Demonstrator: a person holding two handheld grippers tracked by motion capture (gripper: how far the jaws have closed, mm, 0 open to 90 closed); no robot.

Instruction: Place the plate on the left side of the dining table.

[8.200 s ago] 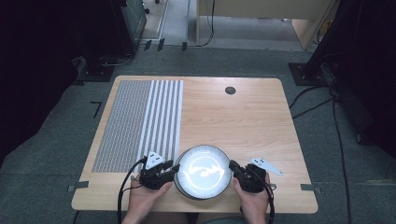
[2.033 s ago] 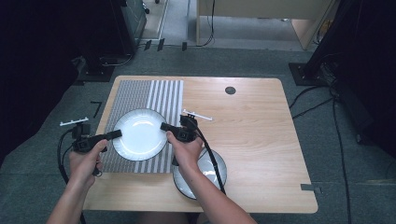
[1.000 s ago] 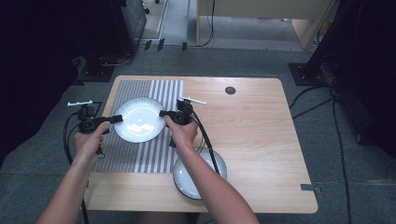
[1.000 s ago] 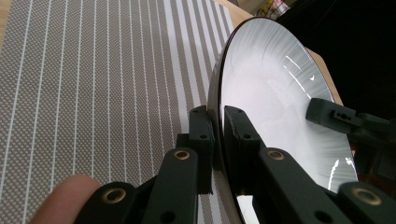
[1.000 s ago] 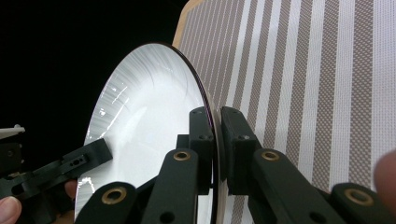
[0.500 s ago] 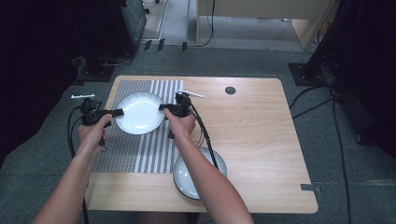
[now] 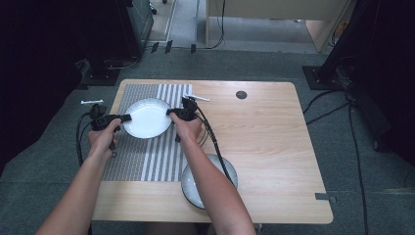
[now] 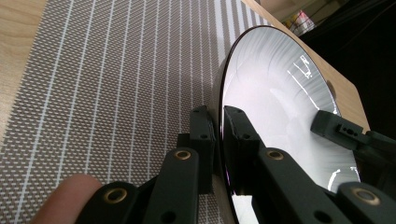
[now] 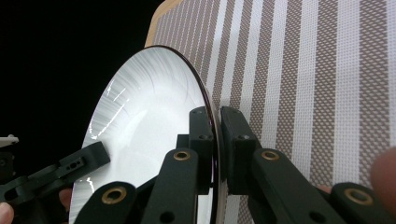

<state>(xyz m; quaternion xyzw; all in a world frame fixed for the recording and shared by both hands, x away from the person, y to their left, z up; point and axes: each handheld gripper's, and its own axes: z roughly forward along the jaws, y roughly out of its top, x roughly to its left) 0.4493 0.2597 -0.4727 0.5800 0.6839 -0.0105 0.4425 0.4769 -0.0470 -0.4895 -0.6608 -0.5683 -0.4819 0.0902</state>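
Light wooden table [image 7: 274, 147] at frame centre on grey carpet, dark equipment and cables around. One striped placemat [image 7: 147, 156] at table's left. Two plates: white plate [image 7: 147, 117] upper left, over the mat; second plate [image 7: 193, 188] at lower centre. Two grippers: left gripper [image 7: 125, 118] and right gripper [image 7: 170, 113] each pinching opposite rims of the white plate.

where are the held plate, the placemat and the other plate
held plate [image 7: 146, 117], high view, its white centre
placemat [image 7: 128, 161], high view, near grey part
other plate [image 7: 192, 185], high view, left rim beside the forearm
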